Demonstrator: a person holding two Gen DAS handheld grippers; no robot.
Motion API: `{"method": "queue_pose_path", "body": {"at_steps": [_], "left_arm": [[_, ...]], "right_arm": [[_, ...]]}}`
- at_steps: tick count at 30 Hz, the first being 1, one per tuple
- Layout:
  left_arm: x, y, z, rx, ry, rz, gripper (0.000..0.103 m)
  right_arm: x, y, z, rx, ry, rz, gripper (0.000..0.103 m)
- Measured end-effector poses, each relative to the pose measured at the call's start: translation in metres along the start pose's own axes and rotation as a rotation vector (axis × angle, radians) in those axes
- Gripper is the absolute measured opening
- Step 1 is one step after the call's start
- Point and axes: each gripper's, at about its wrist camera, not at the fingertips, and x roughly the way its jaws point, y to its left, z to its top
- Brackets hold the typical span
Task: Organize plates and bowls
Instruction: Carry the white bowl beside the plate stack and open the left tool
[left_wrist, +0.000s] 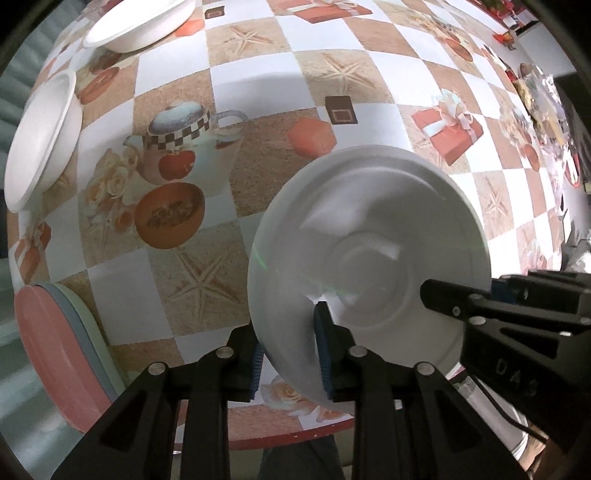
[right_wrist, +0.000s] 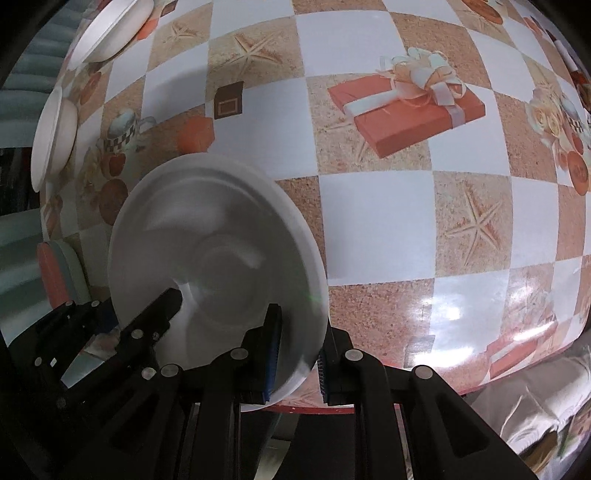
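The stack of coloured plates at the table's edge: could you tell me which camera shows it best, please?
The left wrist view shows the stack of coloured plates best: it is large there, with a pink plate on top and bluish and pale green rims beneath it. The right wrist view shows the stack small at the left edge, partly behind the white bowl.

I see even indoor light, glare on the tablecloth (right_wrist: 443, 310) near its front edge, heavy fisheye bending at the rims; the white bowl (left_wrist: 369, 236) looks motion-blurred, I think.
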Motion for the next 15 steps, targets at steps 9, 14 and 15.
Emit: {"method": "queue_pose_path", "body": {"at_steps": [9,14,15], "left_arm": [[-0.024,0.015,-0.002,-0.003,-0.1,0.002,0.079],[-0.038,0.048,-0.004,-0.074,-0.102,0.003,0.079],[-0.041,0.056,-0.007,-0.089,-0.109,0.006,0.079]], "right_arm": [[-0.057,-0.023,-0.006,-0.031,-0.108,0.016,0.078],[-0.085,-0.033,0.007,-0.017,-0.156,-0.019,0.078],[-0.091,-0.034,0.011,-0.011,-0.165,-0.019,0.078]]}}
